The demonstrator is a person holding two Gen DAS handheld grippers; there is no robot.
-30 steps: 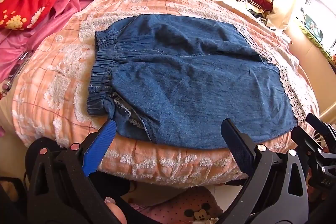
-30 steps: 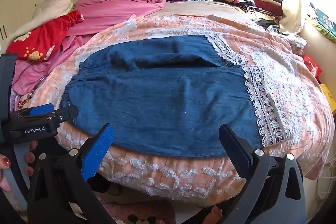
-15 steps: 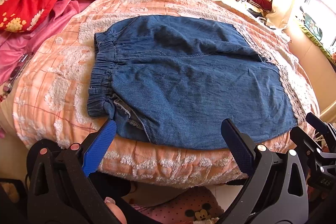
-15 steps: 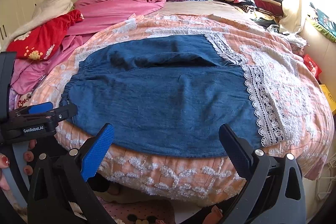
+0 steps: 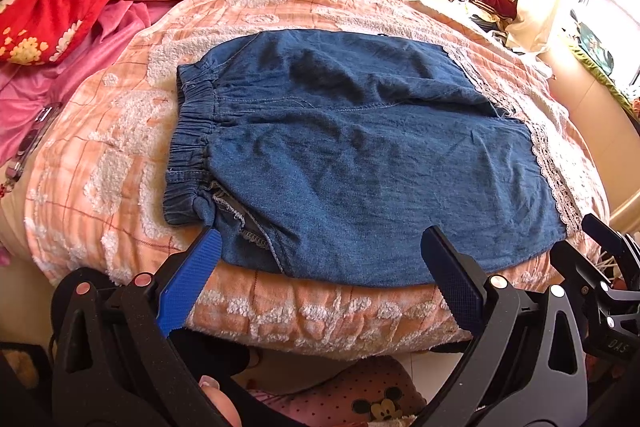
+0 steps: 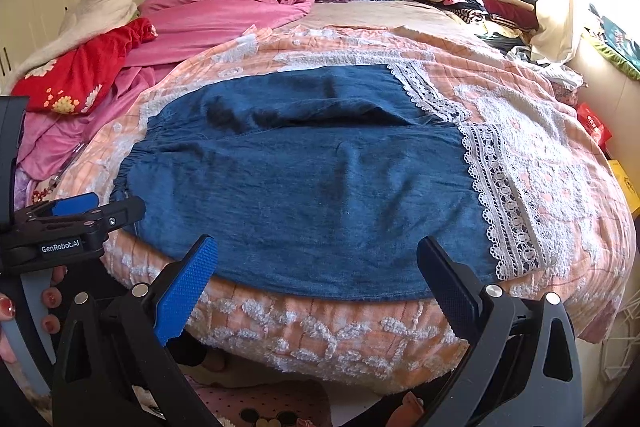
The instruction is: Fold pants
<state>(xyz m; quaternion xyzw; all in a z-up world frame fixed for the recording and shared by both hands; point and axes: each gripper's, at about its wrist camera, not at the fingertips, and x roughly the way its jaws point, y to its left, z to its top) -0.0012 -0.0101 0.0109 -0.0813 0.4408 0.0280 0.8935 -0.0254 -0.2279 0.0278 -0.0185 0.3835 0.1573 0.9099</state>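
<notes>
before the pants (image 5: pixel 360 163), both tongs (image 5: pixel 320 267) (image 6: pixel 316 271) wide apart, empty

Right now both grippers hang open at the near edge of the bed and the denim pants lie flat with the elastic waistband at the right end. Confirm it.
Wrong on one point: the left wrist view shows the waistband at the left end of the pants. Both the left gripper and right gripper do hang open.

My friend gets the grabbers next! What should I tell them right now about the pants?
Left hand-held gripper: open, holding nothing, at the near edge by the waistband.
Right hand-held gripper: open, holding nothing, nearer the lace hems.
The denim pants lie flat on the peach bedspread, waistband to the left, lace hems to the right.
Done: pants spread out.
Left: every fold, likely one leg over the other first.
</notes>
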